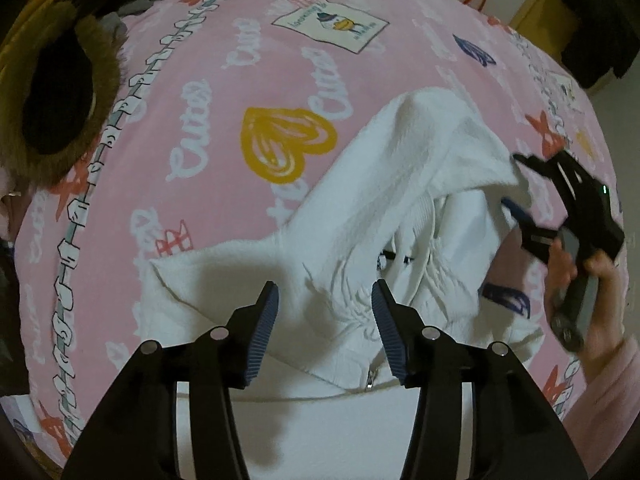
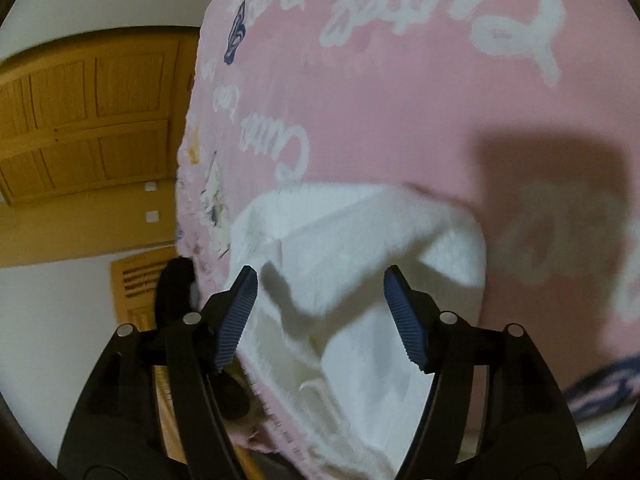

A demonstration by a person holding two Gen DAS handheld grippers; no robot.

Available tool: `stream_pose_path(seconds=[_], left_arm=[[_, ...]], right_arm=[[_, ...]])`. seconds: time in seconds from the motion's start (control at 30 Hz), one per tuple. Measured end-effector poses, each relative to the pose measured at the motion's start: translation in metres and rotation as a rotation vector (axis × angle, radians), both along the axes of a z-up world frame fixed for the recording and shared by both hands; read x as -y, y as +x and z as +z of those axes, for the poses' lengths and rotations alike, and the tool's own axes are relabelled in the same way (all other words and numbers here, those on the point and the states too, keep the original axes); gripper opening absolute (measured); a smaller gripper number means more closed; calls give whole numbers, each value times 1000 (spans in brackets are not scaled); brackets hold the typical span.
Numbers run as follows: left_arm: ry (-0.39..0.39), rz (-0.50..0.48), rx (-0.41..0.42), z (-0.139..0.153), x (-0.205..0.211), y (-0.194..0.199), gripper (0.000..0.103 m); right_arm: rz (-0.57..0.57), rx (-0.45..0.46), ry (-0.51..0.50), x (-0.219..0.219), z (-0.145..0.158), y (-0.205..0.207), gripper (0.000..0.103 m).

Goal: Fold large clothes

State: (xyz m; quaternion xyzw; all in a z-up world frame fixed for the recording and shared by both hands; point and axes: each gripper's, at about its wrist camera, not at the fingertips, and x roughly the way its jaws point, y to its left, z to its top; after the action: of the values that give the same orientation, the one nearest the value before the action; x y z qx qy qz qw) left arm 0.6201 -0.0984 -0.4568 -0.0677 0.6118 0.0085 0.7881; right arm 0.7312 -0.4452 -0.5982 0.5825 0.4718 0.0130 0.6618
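A white zip-up garment [image 1: 400, 184] with drawstrings lies crumpled on a pink printed bedsheet [image 1: 224, 92]. Its zipper pull [image 1: 371, 376] shows just below my left gripper [image 1: 325, 292]. That gripper is open and points down over the white fabric, with nothing pinched between its blue pads. My right gripper [image 1: 514, 180], held by a hand [image 1: 600, 280], sits at the garment's right edge. In the right wrist view the right gripper [image 2: 320, 276] is open. A raised fold of the white garment [image 2: 360, 232] lies between and beyond its fingers, and the pads do not press on it.
A dark jacket with a brown fur-trimmed hood [image 1: 60, 92] lies at the bed's far left. Dark clothing [image 1: 592, 40] hangs at the upper right. The bed's edge [image 2: 188, 184] drops off beside the right gripper, with a wooden door [image 2: 88, 112] beyond. A pink sleeve [image 1: 608, 392] is at the lower right.
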Motion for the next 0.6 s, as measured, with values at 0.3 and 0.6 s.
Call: stream_pose_path(seconds=[0.3, 0.6], left_arm=[[-62, 24, -14, -14, -12, -12, 47], [-335, 119, -110, -46, -13, -30, 47]], right_arm=[[269, 244, -175, -35, 66, 10, 12], [497, 582, -138, -111, 173, -89, 12]])
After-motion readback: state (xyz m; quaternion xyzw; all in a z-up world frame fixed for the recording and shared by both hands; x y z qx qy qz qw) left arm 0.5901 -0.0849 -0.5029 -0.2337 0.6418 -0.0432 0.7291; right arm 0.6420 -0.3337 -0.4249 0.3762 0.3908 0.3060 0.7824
